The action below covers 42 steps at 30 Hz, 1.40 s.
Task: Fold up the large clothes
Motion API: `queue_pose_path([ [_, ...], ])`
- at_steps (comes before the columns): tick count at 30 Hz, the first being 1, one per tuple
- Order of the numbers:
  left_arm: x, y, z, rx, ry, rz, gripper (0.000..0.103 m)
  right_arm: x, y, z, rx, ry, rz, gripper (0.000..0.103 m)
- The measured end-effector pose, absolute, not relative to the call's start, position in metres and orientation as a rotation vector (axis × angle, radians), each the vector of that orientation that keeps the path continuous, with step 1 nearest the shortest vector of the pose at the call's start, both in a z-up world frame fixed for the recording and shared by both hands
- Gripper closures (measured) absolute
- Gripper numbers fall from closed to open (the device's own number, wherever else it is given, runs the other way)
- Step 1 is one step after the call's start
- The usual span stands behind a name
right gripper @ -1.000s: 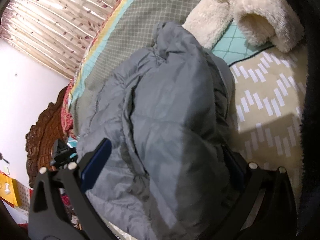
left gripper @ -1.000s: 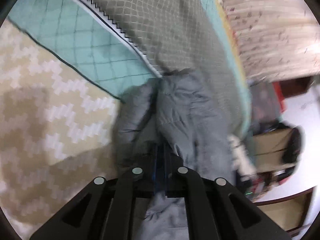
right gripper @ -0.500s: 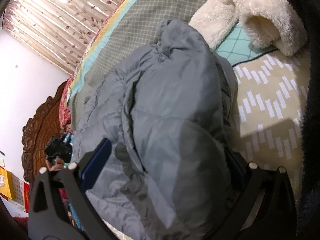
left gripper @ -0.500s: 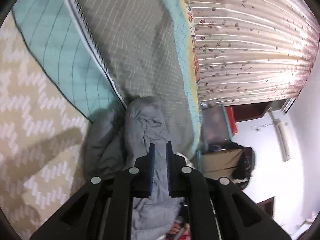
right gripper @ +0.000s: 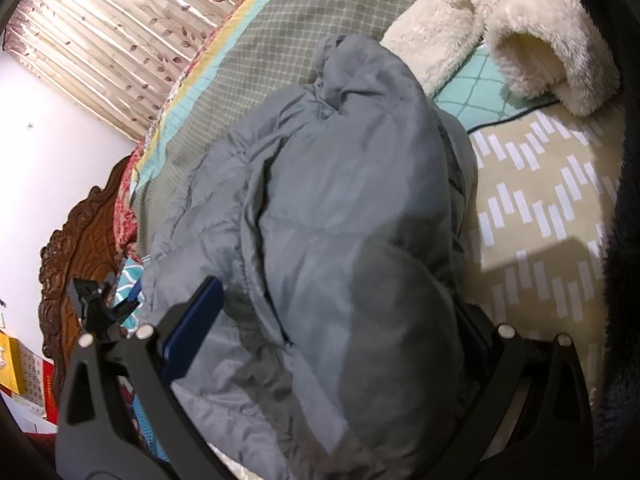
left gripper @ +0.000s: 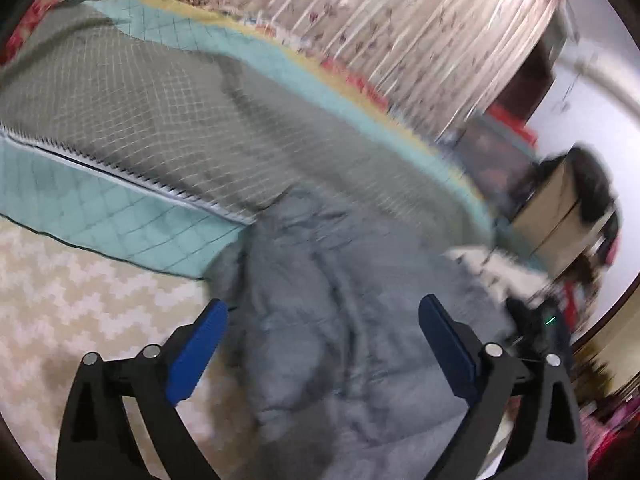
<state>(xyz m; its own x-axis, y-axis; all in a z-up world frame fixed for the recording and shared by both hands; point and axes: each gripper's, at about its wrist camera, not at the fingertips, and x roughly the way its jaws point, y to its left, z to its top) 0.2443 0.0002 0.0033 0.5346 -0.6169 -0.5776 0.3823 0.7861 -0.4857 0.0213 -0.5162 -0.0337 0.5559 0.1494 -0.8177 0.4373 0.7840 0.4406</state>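
The left tool (left gripper: 322,314) is spread wide, its blue pads (left gripper: 196,354) apart on either side of the gray jacket (left gripper: 340,320) and gripping nothing; whether the pads touch the fabric cannot be told, as this view is blurred. The right tool (right gripper: 332,320) is also spread wide, with the bulk of the jacket (right gripper: 344,216) bulging up between its fingers (right gripper: 192,324) and hiding the right-hand pad. The jacket lies bunched on the bed (right gripper: 272,40), over the checked quilt (left gripper: 160,112) and beside the cream patterned blanket (right gripper: 540,208), near a white fleece garment (right gripper: 520,20).
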Motion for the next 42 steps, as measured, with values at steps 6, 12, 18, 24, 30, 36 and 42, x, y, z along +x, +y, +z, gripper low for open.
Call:
queue_pose_path([
  [6, 0.272, 0.009, -0.035, -0.435, 1.065, -0.623, -0.007, 0.022, -0.516, -0.035, 0.658, 0.982, -0.187, 0.004],
  [12, 0.302, -0.008, -0.071, -0.536, 1.188, -0.598, -0.009, 0.024, -0.515, -0.036, 0.644, 0.988, -0.198, 0.004],
  [18, 0.292, -0.029, -0.067, -0.591, 1.225, -0.673, 0.033, 0.036, -0.510, -0.035, 0.743, 1.023, -0.138, 0.016],
  [24, 0.239, 0.003, -0.028, -0.616, 1.142, -0.754, 0.062, 0.043, -0.470, -0.019, 0.713, 1.068, -0.042, 0.073],
  [30, 0.154, 0.067, 0.037, -0.623, 1.012, -0.771, 0.062, 0.037, -0.392, 0.039, 0.617, 1.024, 0.115, 0.077],
  [36, 0.050, 0.148, 0.059, -0.621, 0.957, -0.678, 0.062, -0.001, -0.307, 0.065, 0.568, 1.029, 0.255, 0.077],
  [42, -0.020, 0.171, 0.000, -0.493, 1.091, -0.475, 0.060, -0.064, -0.278, 0.004, 0.619, 1.189, 0.160, 0.077],
])
